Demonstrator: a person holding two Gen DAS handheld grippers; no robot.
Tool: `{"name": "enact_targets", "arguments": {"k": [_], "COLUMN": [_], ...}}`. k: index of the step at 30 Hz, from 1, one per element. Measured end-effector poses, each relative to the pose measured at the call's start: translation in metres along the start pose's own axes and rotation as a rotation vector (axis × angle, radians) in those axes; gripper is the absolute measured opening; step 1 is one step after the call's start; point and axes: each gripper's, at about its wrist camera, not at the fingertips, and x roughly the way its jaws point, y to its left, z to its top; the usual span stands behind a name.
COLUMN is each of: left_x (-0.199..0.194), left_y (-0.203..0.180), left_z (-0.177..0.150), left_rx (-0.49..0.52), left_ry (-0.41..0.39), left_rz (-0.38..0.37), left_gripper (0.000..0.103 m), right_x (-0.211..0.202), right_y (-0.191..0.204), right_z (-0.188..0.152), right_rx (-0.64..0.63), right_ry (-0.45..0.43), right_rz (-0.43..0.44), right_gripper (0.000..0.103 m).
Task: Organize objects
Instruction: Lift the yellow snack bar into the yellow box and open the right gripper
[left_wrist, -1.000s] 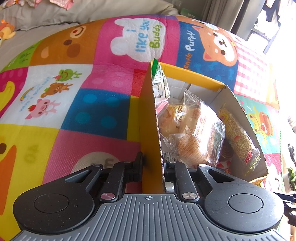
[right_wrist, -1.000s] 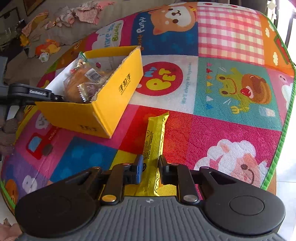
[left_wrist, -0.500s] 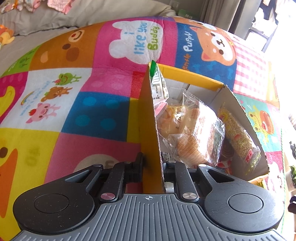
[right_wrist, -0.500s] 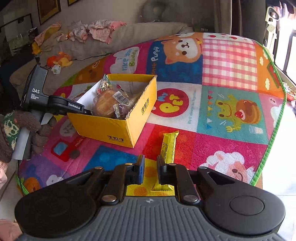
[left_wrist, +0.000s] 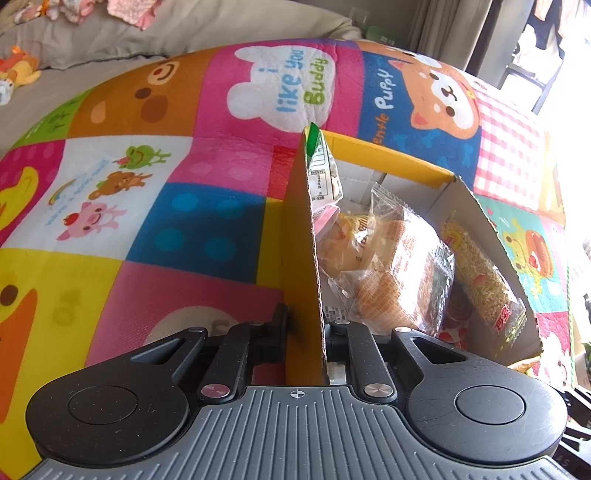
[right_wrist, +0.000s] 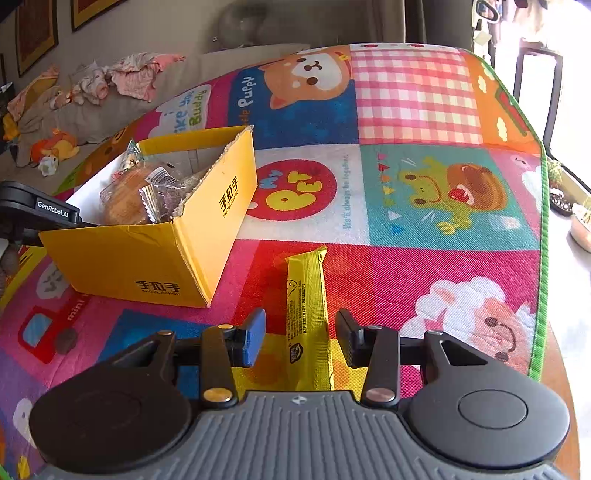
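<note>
A yellow cardboard box (right_wrist: 155, 266) stands on the colourful play mat, holding several wrapped snacks (right_wrist: 144, 192). My left gripper (left_wrist: 304, 328) is shut on the box's near wall (left_wrist: 301, 258), with bread packets (left_wrist: 399, 273) and a noodle-pattern bar (left_wrist: 480, 280) inside to the right. It shows in the right wrist view (right_wrist: 37, 214) at the box's left end. My right gripper (right_wrist: 301, 338) is open, its fingers on either side of a yellow snack bar (right_wrist: 308, 314) that lies flat on the mat, right of the box.
The play mat (right_wrist: 424, 192) covers a round table, with its green edge (right_wrist: 541, 258) at the right. A grey sofa with clothes and soft toys (right_wrist: 92, 88) lies behind. A window and floor items are at the far right.
My right gripper rose and pulled back shut, then came down again and opened, so its fingers now straddle the yellow bar. The left gripper has kept its hold on the box wall.
</note>
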Motion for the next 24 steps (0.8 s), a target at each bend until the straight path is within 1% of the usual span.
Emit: {"name": "enact_targets", "arguments": {"k": [2, 7, 12, 15, 16, 17, 19, 24], "left_x": [0.000, 0.002, 0.004, 0.004, 0.004, 0.004, 0.004, 0.004], "left_y": [0.000, -0.004, -0.006, -0.006, -0.006, -0.006, -0.006, -0.004], "left_z": [0.000, 0.001, 0.001, 0.001, 0.001, 0.001, 0.001, 0.000], "left_rx": [0.001, 0.011, 0.019, 0.021, 0.023, 0.025, 0.028, 0.029], "left_ry": [-0.001, -0.002, 0.000, 0.000, -0.001, -0.002, -0.003, -0.008], "left_rz": [0.002, 0.022, 0.035, 0.036, 0.036, 0.035, 0.034, 0.026], "left_gripper": [0.015, 0.014, 0.014, 0.013, 0.013, 0.013, 0.013, 0.014], "right_x": [0.007, 0.011, 0.009, 0.007, 0.006, 0.003, -0.005, -0.035], "right_y": [0.002, 0.010, 0.003, 0.004, 0.005, 0.005, 0.003, -0.006], "right_z": [-0.002, -0.008, -0.008, -0.009, -0.010, -0.011, -0.014, -0.027], "right_rx": [0.006, -0.058, -0.028, -0.044, -0.067, -0.083, -0.098, -0.121], "right_ry": [0.007, -0.038, -0.042, -0.040, -0.037, -0.031, -0.007, 0.055], "right_rz": [0.005, -0.022, 0.014, 0.004, -0.001, -0.001, 0.021, 0.097], "right_gripper": [0.042, 0.043, 0.044, 0.037, 0.034, 0.027, 0.025, 0.024]}}
